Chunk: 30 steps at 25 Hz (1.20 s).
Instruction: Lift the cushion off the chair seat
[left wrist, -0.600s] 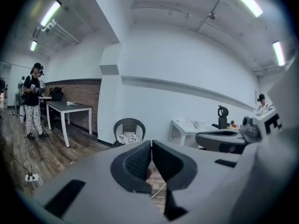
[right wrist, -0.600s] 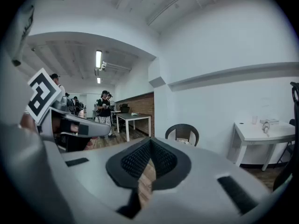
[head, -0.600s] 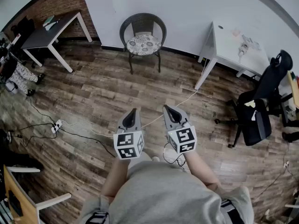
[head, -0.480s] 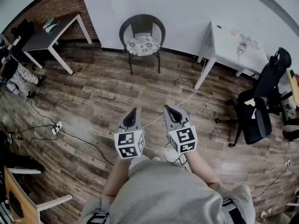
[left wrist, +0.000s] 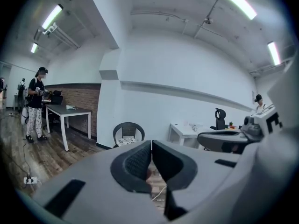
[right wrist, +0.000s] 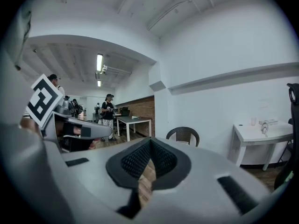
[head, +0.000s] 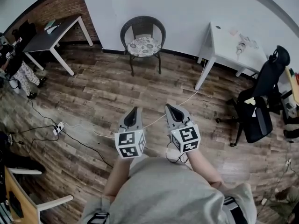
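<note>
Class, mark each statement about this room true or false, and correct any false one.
1. The round patterned cushion lies on the dark wicker chair. True.
2. The left tongs touch the cushion. False: they are far from the chair, over the wooden floor.
3. The left tongs and right tongs are both shut and empty. True.
4. The white rectangular table stands left of the chair in the head view. False: it stands to the right.

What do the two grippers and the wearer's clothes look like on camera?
The left gripper and right gripper are light grey shells tapering to a point, with dark mesh-textured pads lining the jaws. Each carries a white cube printed with black square markers. The person wears a grey top that leaves the forearms bare.
</note>
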Motion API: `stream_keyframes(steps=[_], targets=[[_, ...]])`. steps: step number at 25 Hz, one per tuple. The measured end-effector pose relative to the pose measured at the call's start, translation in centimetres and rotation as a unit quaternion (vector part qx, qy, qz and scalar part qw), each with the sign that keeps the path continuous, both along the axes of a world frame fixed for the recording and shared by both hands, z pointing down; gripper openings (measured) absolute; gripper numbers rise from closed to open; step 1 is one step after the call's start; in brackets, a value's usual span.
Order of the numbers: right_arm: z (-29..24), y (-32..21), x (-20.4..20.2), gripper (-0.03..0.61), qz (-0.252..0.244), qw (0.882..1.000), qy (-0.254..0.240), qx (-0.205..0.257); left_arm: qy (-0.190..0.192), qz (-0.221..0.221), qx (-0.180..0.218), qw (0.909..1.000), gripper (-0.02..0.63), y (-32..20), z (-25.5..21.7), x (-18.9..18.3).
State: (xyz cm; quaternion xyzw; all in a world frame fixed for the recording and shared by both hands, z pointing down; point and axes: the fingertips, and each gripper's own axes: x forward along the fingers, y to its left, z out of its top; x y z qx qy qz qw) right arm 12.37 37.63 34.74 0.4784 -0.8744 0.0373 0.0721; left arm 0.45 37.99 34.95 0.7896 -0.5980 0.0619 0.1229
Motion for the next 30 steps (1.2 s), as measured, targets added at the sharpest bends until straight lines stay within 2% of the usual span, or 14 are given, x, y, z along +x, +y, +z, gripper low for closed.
stream_keyframes(steps=[8, 17, 23, 30], targets=[[-0.4, 1.3, -0.5, -0.002, -0.005, 1.0, -0.007, 0.008, 0.004, -0.01, 0.004, 0.9999, 0.01, 1.7, -0.1, -0.7], [0.7, 2.3, -2.1, 0.0, -0.021, 0.999, -0.025, -0.012, 0.005, -0.021, -0.013, 0.9997, 0.009, 2.3, 1.2, -2.0], [1.0, 0.3, -1.9, 0.0, -0.02, 0.999, -0.028, -0.01, 0.007, -0.016, -0.016, 0.9997, 0.009, 0.0, 1.8, -1.8], [1.8, -5.4, -2.2, 0.0, -0.021, 0.999, -0.019, -0.015, 0.011, -0.013, -0.017, 0.9997, 0.009, -5.8, 2.4, -2.1]])
